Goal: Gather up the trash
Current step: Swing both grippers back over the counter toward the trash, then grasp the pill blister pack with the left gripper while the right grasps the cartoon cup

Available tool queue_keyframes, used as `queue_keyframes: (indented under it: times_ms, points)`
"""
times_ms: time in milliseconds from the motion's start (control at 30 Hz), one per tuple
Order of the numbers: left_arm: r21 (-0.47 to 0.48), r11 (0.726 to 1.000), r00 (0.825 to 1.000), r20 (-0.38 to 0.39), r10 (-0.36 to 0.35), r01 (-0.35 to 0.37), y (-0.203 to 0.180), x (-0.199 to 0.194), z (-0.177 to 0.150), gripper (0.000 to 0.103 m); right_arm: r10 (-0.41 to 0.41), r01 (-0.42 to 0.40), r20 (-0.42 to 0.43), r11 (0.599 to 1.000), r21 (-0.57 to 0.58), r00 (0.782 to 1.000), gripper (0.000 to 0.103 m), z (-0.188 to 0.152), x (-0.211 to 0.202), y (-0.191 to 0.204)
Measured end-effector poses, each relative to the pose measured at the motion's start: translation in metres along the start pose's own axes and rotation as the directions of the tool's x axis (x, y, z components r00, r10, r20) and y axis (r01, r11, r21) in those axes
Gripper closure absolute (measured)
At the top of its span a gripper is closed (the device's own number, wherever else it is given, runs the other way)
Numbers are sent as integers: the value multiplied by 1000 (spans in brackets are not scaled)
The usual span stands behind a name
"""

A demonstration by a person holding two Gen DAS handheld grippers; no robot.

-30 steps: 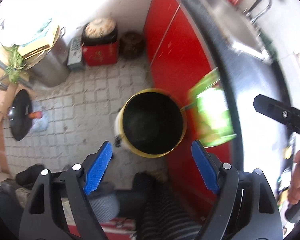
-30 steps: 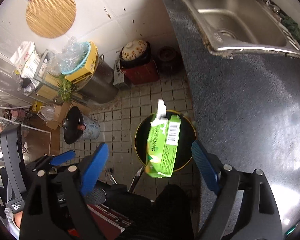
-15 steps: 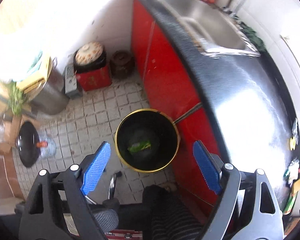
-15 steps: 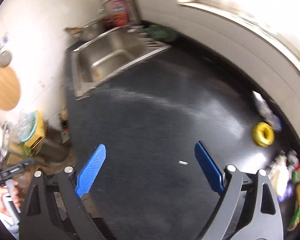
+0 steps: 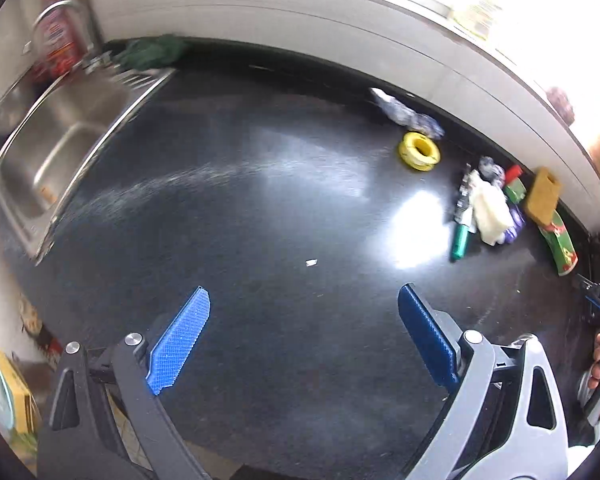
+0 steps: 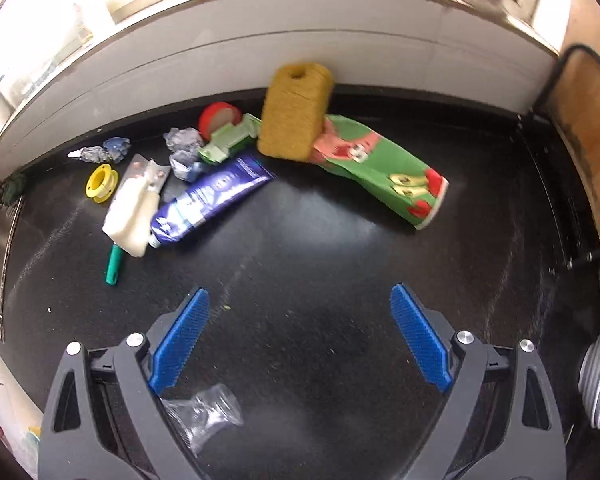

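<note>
Right tool frame hides clear wrapper partly.

daylight floods from the blown-out window at twelve o'clock, glaring off the glossy black stone tabletop; motion blur, fisheye-bent edges.

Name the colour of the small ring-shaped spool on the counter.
Yellow; the spool shows best in the left wrist view.

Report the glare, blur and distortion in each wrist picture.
Left wrist view: strong white glare on the dark countertop near the yellow ring; the sink and red bottle are motion-smeared; the window is blown out. Right wrist view: sharper, the blue tube and green carton are readable, with softer sheen. Both: fisheye bends the wall edge.
</note>
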State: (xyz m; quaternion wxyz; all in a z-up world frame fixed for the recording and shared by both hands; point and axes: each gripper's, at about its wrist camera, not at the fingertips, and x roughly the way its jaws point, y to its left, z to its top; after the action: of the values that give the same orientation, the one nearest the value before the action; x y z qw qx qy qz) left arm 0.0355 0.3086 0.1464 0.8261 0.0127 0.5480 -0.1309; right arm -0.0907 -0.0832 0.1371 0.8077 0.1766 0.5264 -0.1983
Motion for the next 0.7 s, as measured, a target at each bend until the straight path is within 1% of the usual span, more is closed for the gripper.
queue_keyframes:
  times_ms: [100, 200, 267, 333, 433, 567, 700]
  points:
    - [87, 995, 999, -14, -45, 46, -44, 14, 12, 11, -22, 24, -31, 998, 58, 999, 14, -21, 1, -32]
    - [144, 986, 996, -44, -82, 87, -79, 36, 27, 11, -46, 51, -47, 992, 113, 998, 14, -36, -4, -56]
    - [206, 973, 993, -74, -90, 104, -109, 55, 34, 11, -57, 63, -48, 987, 148, 997, 14, -43, -7, -71]
    - [248, 964, 993, -87, -81, 100, -132, 70, 43, 11, -68, 76, -50, 982, 173, 996, 13, -46, -10, -82]
    - [264, 959, 991, -109, -74, 101, -150, 87, 59, 11, -84, 92, -52, 977, 193, 995, 12, -49, -14, -96]
    - [264, 961, 991, -124, -51, 83, -162, 107, 83, 11, -99, 110, -67, 976, 186, 993, 11, -49, -9, -104]
    - [282, 956, 989, -146, -36, 77, -171, 124, 99, 11, -103, 116, -77, 977, 181, 992, 11, -38, 1, -106]
